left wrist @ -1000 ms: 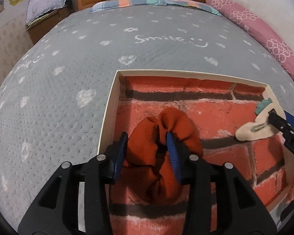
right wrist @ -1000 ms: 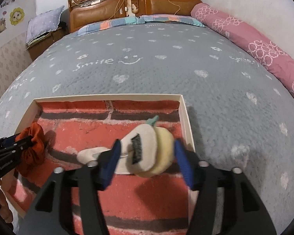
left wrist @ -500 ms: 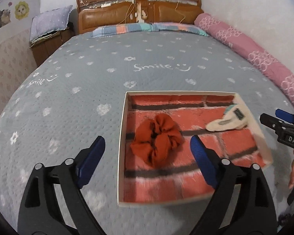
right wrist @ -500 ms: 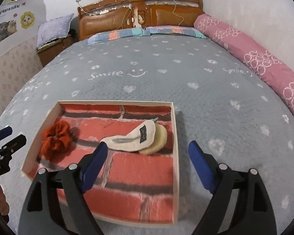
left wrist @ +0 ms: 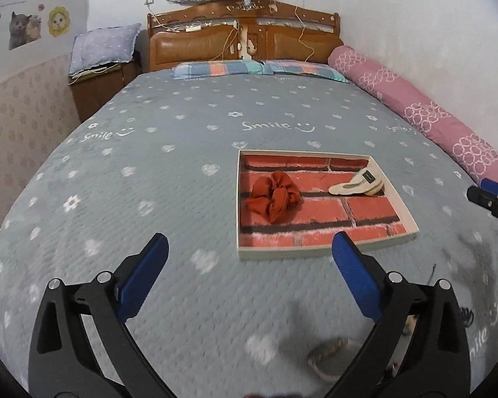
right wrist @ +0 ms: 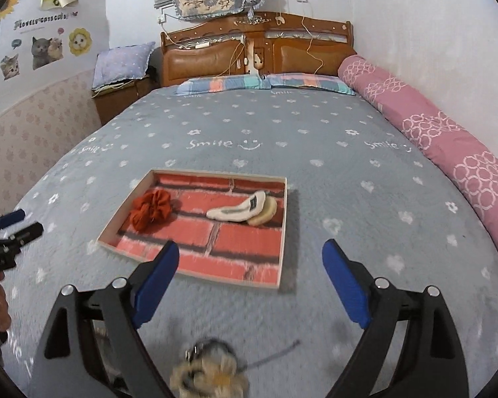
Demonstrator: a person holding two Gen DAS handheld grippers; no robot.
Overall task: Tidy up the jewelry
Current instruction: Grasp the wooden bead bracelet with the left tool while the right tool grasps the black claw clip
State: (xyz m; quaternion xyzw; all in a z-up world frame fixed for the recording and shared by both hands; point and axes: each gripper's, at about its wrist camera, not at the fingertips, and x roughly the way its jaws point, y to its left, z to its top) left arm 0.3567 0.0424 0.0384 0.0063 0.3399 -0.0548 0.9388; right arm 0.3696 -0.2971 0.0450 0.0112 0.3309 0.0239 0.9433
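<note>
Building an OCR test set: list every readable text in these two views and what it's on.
"Smile": printed on the grey bedspread, repeated in several places.
"LOVELY CATS CUTE" (last word uncertain): sticker lettering on the wall above the cat stickers.
Dark label on the cream hair clip: too small to read.
White print on the left gripper: blurred.

Left tool (left wrist: pixel 249 258): I held it aloft, blue pads spread wide, gripping nothing.
Right tool (right wrist: pixel 250 265): mine too, raised, pads equally wide apart, empty.
Relation: side by side, well apart, both pointing forward.
</note>
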